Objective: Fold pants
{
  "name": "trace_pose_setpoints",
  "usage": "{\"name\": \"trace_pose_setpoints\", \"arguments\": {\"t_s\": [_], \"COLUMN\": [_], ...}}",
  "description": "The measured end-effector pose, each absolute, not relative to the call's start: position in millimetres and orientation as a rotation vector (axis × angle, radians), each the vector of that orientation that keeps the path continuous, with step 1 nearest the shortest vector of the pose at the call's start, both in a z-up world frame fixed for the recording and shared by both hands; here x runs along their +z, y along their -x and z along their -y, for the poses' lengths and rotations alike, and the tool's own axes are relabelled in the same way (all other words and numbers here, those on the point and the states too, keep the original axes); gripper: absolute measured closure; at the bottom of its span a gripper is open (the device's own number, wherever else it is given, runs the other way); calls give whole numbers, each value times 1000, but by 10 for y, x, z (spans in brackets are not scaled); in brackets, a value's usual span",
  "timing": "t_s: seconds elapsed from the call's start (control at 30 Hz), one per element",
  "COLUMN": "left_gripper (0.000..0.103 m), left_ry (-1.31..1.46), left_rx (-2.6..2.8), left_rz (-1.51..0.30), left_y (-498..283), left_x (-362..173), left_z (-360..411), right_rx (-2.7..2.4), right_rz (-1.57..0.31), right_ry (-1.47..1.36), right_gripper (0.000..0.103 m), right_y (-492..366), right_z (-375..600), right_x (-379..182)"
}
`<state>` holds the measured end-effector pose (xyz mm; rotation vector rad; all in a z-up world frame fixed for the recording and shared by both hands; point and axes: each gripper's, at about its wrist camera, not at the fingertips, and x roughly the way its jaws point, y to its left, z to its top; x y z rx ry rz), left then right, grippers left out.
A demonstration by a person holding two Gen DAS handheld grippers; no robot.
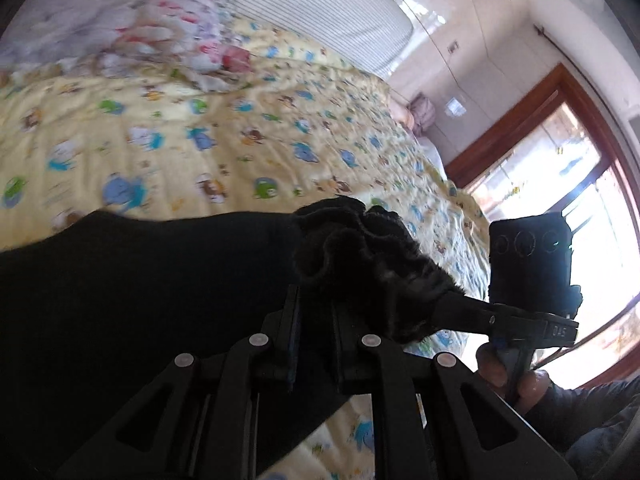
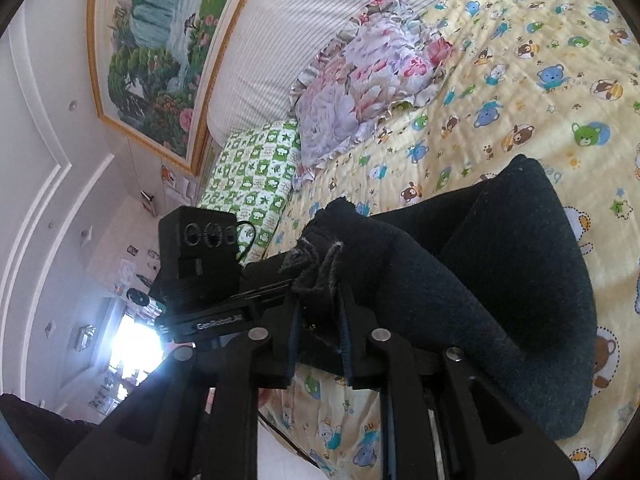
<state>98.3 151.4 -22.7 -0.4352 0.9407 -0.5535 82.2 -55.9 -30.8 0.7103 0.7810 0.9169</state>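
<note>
Dark pants (image 1: pixel 160 280) hang in a band over the bed. In the left wrist view my left gripper (image 1: pixel 316 304) is shut on one bunched end of the cloth, with the ruffled edge (image 1: pixel 360 248) sticking out past the fingers. The right gripper's camera housing (image 1: pixel 528 256) sits close on the right, gripped by a hand (image 1: pixel 512 376). In the right wrist view my right gripper (image 2: pixel 320 300) is shut on the same bunched end, and the pants (image 2: pixel 520 280) curve away to the right. The left gripper's camera housing (image 2: pixel 200 240) is right beside it.
A yellow bedspread (image 1: pixel 240 140) with cartoon bears covers the bed (image 2: pixel 520 100). A floral pillow (image 2: pixel 360 80) and a green checked pillow (image 2: pixel 256 176) lie by the striped headboard (image 2: pixel 280 40). A framed painting (image 2: pixel 160 40) hangs above. A wood-framed window (image 1: pixel 560 184) is beyond the bed.
</note>
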Motion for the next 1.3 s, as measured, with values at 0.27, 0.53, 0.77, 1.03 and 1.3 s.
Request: {"name": "trace_pose_setpoints", "arguments": {"t_s": [0.27,0.53,0.77,1.03,1.3], "left_gripper": [91,88,53,53,53], "left_ry": [563,634,666,739,783], "left_rx": [-455,-404,-249,-158,-55], "left_rz": [-905,-886,-826,-768,-730], "left_y": [-655,-458,-178,150,428], "left_x": [-236,-256,-167,-111,-150], "left_z": [-1880,-1965,-2118,-2381,-2640], "right_rx": [944,969,983,1025,1081], "right_rz": [-792,-798,-786,-779,-814], "right_ry": [-655,-684,-663,-595,-526], "right_gripper": [56,53,49,47,46], "right_y": [-755,-743,-704,-741,-845], "right_z": [390,391,359,161,-168], "right_x": [-293,-254,-159,-5,41]}}
